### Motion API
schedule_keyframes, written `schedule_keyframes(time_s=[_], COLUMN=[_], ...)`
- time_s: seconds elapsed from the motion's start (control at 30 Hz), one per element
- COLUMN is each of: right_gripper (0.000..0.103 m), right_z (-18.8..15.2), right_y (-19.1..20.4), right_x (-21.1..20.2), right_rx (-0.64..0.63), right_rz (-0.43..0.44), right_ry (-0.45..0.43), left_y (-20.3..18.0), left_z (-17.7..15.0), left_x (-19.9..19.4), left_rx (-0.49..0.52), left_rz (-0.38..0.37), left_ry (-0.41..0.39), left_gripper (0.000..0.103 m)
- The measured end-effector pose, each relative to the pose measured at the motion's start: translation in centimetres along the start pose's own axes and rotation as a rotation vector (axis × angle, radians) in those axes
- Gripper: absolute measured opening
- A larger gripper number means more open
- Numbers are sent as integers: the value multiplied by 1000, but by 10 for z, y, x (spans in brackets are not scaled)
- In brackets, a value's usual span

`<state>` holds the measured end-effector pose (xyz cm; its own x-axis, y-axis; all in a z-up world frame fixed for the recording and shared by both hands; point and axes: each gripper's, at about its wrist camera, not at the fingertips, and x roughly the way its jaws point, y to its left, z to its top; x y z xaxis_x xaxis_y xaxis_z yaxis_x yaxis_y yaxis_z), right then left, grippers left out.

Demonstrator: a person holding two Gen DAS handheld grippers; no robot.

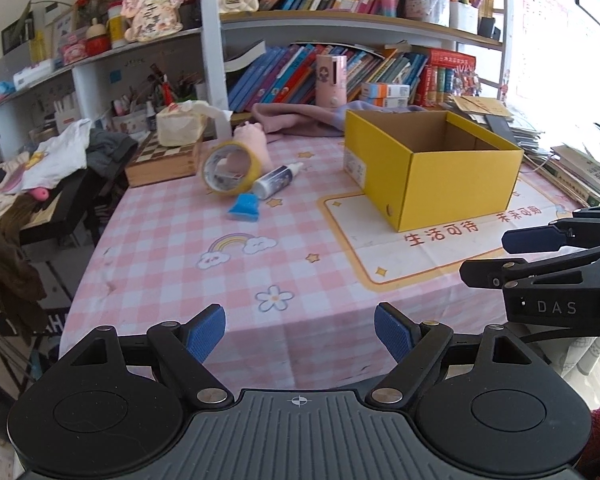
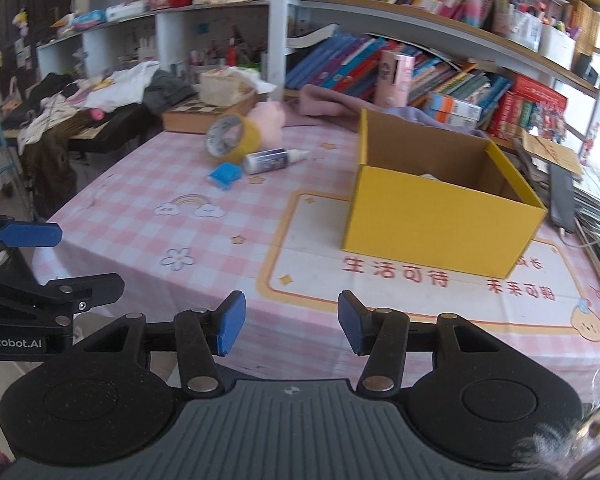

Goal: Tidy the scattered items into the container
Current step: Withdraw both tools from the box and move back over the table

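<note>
An open yellow cardboard box (image 1: pixel 432 168) (image 2: pixel 440 216) stands on the pink checked tablecloth (image 1: pixel 172 240) (image 2: pixel 140 184). To its left lie a yellow tape roll (image 1: pixel 230 168) (image 2: pixel 232 136), a small white bottle (image 1: pixel 276 180) (image 2: pixel 274 160) on its side, a blue clip-like item (image 1: pixel 244 208) (image 2: pixel 225 174) and a pink soft toy (image 1: pixel 256 144) (image 2: pixel 270 120). My left gripper (image 1: pixel 300 336) is open and empty at the table's near edge. My right gripper (image 2: pixel 291 322) is open and empty at the near edge, in front of the box.
A wooden chessboard box (image 1: pixel 164 160) with a tissue pack (image 1: pixel 180 124) stands behind the tape. A purple cloth (image 1: pixel 300 118) and bookshelves (image 1: pixel 340 76) line the back. Stacked papers and books (image 1: pixel 572 160) lie right of the box. A cluttered chair (image 1: pixel 60 168) stands at left.
</note>
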<state>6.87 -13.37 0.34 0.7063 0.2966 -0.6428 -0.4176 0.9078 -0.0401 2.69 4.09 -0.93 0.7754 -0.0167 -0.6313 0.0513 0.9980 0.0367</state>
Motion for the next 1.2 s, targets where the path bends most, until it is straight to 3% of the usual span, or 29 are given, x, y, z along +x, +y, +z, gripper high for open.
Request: schedule_keyframes(time_s=[0.47, 0.73, 1.2], right_gripper=[55, 55, 57], right_z=[12, 24, 53], right_y=[20, 29, 27], right_x=[14, 41, 95], right_rx=[-54, -77, -106], right_rz=[61, 100, 117], right_ry=[36, 57, 110], left_y=[9, 23, 36], left_z=[-6, -2, 15], left_x=[9, 23, 69], left_rx=[-8, -26, -39], left_rz=[-17, 15, 9], left_ry=[48, 72, 116], left_gripper=[84, 84, 84])
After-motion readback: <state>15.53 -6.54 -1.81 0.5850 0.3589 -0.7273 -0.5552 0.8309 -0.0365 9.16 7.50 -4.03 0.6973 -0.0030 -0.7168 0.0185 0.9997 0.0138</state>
